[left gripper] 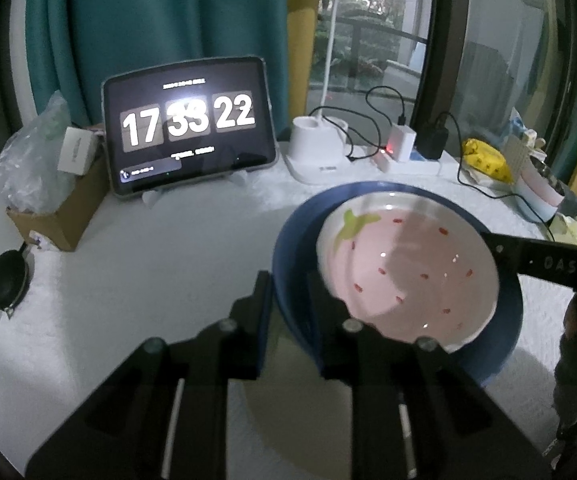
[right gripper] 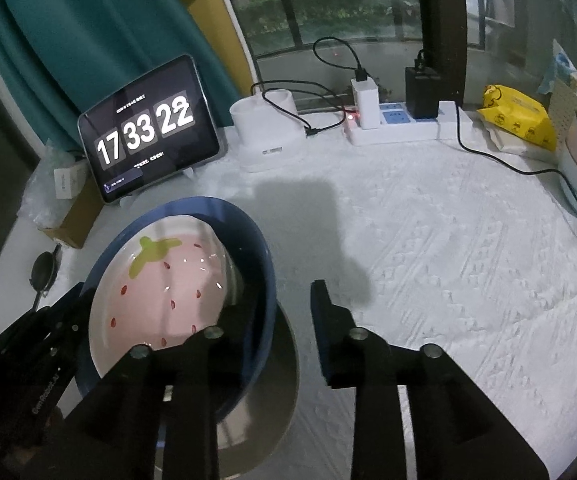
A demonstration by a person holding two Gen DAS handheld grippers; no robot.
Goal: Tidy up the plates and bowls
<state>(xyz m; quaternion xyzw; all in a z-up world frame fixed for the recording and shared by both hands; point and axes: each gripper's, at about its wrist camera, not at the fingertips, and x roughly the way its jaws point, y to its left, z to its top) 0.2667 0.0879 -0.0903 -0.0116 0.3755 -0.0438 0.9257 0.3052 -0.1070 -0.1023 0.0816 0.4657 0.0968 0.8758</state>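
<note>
A pink strawberry-pattern plate (left gripper: pixel 404 276) lies inside a blue bowl (left gripper: pixel 292 248) on the white cloth. In the right wrist view the plate (right gripper: pixel 160 292) and the blue bowl (right gripper: pixel 256 248) rest on a grey plate (right gripper: pixel 276 400). My left gripper (left gripper: pixel 288 300) straddles the bowl's left rim, its jaws apart, one finger outside and one inside. My right gripper (right gripper: pixel 284 312) is open, with its left finger over the bowl's right rim and its right finger (right gripper: pixel 324 320) outside over the cloth. The right gripper's body shows in the left wrist view (left gripper: pixel 548 264).
A tablet clock (left gripper: pixel 188 124) stands at the back. A cardboard box with plastic bags (left gripper: pixel 56 200) sits at the left, with a black round object (left gripper: pixel 8 280) in front of it. A white lamp base (left gripper: pixel 316 148), a power strip with chargers (right gripper: pixel 400 120) and a yellow pack (right gripper: pixel 520 116) line the back.
</note>
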